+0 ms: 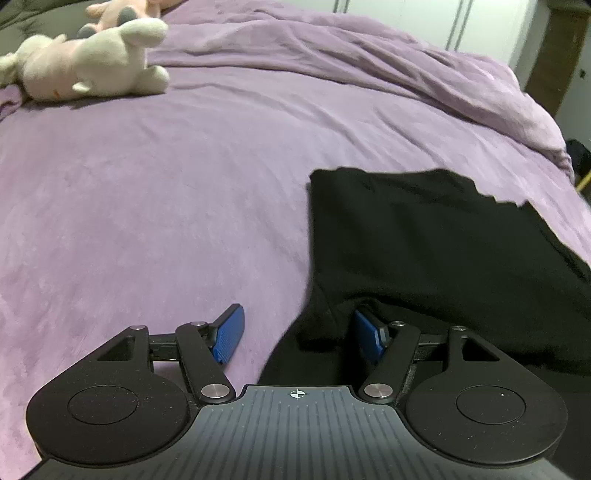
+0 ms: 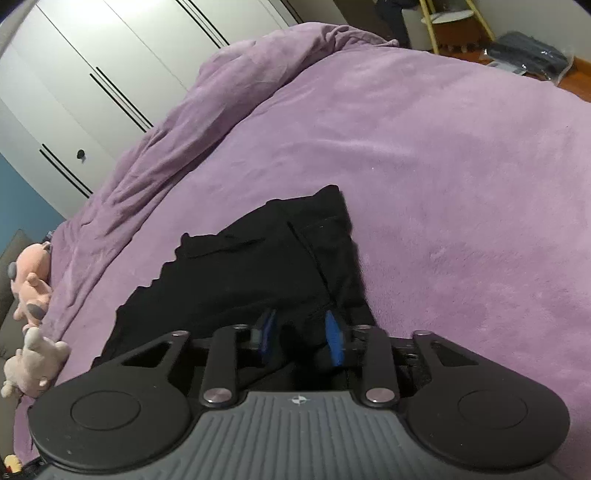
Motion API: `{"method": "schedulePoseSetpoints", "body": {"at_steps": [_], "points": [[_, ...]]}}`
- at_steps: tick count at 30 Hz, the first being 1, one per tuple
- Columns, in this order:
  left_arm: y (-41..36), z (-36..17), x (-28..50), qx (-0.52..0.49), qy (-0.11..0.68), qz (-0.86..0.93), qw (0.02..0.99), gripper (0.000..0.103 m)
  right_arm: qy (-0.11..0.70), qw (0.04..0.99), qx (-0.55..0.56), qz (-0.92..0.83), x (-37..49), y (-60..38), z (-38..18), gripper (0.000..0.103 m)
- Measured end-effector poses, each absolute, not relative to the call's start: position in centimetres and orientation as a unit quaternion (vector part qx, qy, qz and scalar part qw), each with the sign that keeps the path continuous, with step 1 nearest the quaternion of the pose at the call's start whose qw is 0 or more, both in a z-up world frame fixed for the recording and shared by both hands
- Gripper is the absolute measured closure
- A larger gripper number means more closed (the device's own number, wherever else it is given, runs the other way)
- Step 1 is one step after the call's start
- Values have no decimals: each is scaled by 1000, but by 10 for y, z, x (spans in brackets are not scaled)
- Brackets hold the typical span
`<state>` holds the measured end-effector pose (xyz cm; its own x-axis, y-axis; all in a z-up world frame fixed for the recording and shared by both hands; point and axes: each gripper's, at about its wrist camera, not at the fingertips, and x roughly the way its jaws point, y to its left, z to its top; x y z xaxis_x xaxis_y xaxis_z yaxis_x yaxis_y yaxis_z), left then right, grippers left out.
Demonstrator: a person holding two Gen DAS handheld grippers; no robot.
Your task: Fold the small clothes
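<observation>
A black garment (image 1: 424, 251) lies flat on the purple blanket (image 1: 166, 203). Its near left edge runs between the fingers of my left gripper (image 1: 300, 332), which is open wide; the right blue pad (image 1: 367, 332) sits over the cloth and the left pad (image 1: 231, 334) over bare blanket. In the right wrist view the same garment (image 2: 258, 266) stretches away from my right gripper (image 2: 301, 336). Its jaws stand narrow with a fold of black cloth between them. The inner blue pad (image 2: 334, 339) faces show bare, so they do not clamp the cloth.
Pale and pink plush toys (image 1: 92, 59) lie at the far left of the bed, also seen as plush toys (image 2: 31, 325). The blanket is rumpled into a ridge (image 2: 221, 96) along the white wardrobe (image 2: 92, 74). A yellow-legged stand (image 2: 454, 22) and a dark bag (image 2: 528, 59) are on the floor beyond.
</observation>
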<state>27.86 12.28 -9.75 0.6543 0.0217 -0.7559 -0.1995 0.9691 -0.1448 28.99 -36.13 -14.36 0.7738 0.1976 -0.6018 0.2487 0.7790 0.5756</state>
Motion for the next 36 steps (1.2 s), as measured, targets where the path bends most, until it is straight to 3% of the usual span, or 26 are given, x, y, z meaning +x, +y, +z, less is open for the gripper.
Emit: {"method": "schedulePoseSetpoints", "body": {"at_steps": [2,5,11,12,14,22,24,26,28,31,36], "points": [[127,-97,281,-119,411,65,901,32,334,881,335,-1,292,-360,-141,103],[134,-96,282,-129,411,68,900,32,306,858,411,34,283,-372,-144,103],[144,-95,282,-141,412,68,898,31,345,858,380,0,275,-375,-154,101],[144,-95,282,-139,412,68,898,31,342,848,404,3,273,-379,-156,99],[143,-94,283,-135,412,69,899,31,334,841,425,-3,269,-383,-155,83],[150,-97,287,-154,417,82,892,27,333,830,447,-17,279,-379,-159,73],[155,-99,287,-170,419,85,888,27,330,832,445,-23,285,-376,-160,74],[156,-99,288,-172,420,83,887,27,334,839,428,-28,289,-372,-159,89],[156,-97,287,-165,420,81,889,27,337,842,422,-17,289,-373,-157,96],[157,-97,286,-161,419,79,890,26,327,842,430,-5,277,-377,-155,99],[152,-100,288,-146,425,81,889,25,344,871,350,-23,273,-368,-154,99]]}}
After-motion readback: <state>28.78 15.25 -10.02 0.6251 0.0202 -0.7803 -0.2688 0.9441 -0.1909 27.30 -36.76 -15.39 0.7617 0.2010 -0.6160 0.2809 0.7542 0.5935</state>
